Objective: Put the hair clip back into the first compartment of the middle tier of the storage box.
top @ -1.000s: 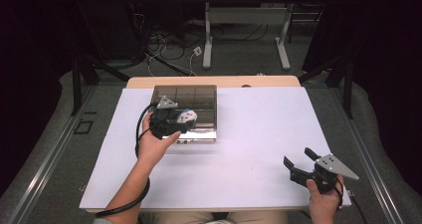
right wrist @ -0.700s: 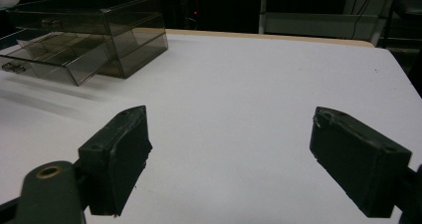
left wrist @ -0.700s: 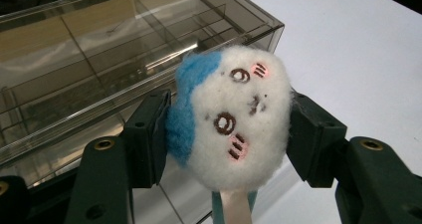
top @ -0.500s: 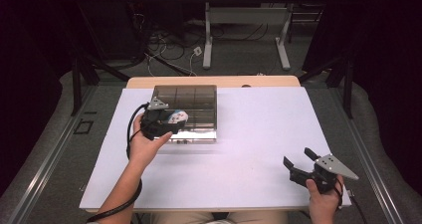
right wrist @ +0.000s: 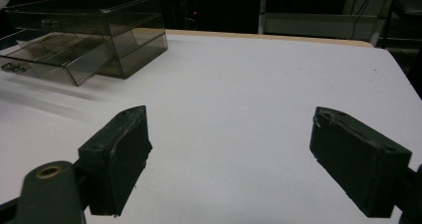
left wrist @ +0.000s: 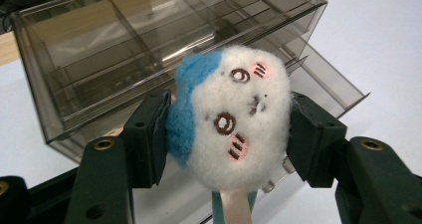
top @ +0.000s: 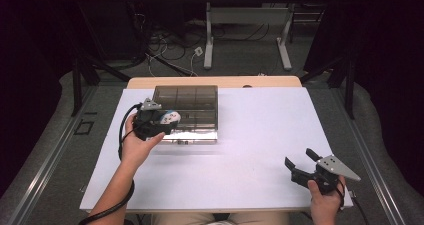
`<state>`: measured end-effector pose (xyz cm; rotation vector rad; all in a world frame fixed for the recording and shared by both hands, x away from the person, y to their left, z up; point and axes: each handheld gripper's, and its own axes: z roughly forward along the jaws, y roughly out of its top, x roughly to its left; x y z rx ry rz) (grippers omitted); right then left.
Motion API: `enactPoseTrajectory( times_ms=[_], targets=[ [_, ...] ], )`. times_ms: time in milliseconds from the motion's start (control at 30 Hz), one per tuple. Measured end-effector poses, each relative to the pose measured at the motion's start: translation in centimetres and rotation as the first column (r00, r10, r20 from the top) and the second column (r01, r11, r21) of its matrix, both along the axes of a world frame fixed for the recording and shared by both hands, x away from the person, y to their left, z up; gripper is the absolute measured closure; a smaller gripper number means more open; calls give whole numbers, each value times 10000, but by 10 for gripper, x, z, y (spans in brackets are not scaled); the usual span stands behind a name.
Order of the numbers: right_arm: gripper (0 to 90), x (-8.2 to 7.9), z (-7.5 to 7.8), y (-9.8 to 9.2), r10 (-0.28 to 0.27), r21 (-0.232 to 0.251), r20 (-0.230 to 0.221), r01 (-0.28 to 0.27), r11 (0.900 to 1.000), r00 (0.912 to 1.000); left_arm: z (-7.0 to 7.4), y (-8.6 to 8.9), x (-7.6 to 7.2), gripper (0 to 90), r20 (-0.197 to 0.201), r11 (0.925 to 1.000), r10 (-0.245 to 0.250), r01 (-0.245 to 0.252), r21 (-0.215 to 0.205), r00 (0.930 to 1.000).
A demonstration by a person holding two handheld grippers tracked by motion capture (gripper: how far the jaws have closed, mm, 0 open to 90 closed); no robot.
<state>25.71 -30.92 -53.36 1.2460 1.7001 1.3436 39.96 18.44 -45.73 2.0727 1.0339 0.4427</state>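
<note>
Plush toy (left wrist: 234, 119) clamped in left tongs (top: 167, 121) at drawer box (top: 187, 105) edge, right tongs (top: 300, 166) wide (bare tabletop (top: 250, 135) around).

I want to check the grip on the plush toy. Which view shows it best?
The left gripper view: the plush toy sits close up, pinched between the left tool jaws. The high view shows it small beside the drawer box; the right gripper view catches a white sliver at the corner.

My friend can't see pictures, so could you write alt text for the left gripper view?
A fluffy white and blue toy face with pink cheeks is squeezed between the two black pads of the left claw. Behind it on the white table stands a smoky clear box with a drawer pulled out.
</note>
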Motion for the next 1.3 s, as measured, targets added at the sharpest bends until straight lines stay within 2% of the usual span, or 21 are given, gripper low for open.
enactPoseTrajectory(
  times_ms=[300, 367, 400, 700, 933, 1033, 1200, 1300],
  targets=[
    [153, 0, 0, 0, -1, -2, 7, 1, 10000, 10000, -3, 13, 3, 398, -187, 9993, 280, -275, 271, 9994],
    [153, 0, 0, 0, 0, -3, 0, 0, 10000, 10000, -4, 14, 3, 398, -160, 9994, 279, -275, 232, 9995],
    [153, 0, 0, 1, 4, 31, 7, -4, 10000, 10000, -3, 16, 4, 398, -242, 9990, 220, -211, 387, 9995],
    [153, 0, 0, 0, -3, 11, -8, 3, 10000, 10000, -8, 19, 5, 398, -325, 9978, 264, -244, 620, 9991],
    [153, -1, 1, 1, -27, -48, -87, 27, 10000, 10000, -12, 22, 6, 396, -516, 9947, 178, -125, 1022, 9985],
    [153, -1, 0, 0, -29, -9, -49, 28, 10000, 10000, -14, 23, 6, 396, -479, 9934, 236, -180, 1128, 9986],
    [154, 0, 0, 0, -6, 21, -22, 6, 10000, 10000, -17, 27, 6, 388, -783, 9900, 204, -92, 1410, 9967],
    [153, 0, 0, 1, 4, 26, -26, -4, 10000, 10000, -19, 26, 7, 386, -743, 9892, 221, -110, 1465, 9970]
  ],
)
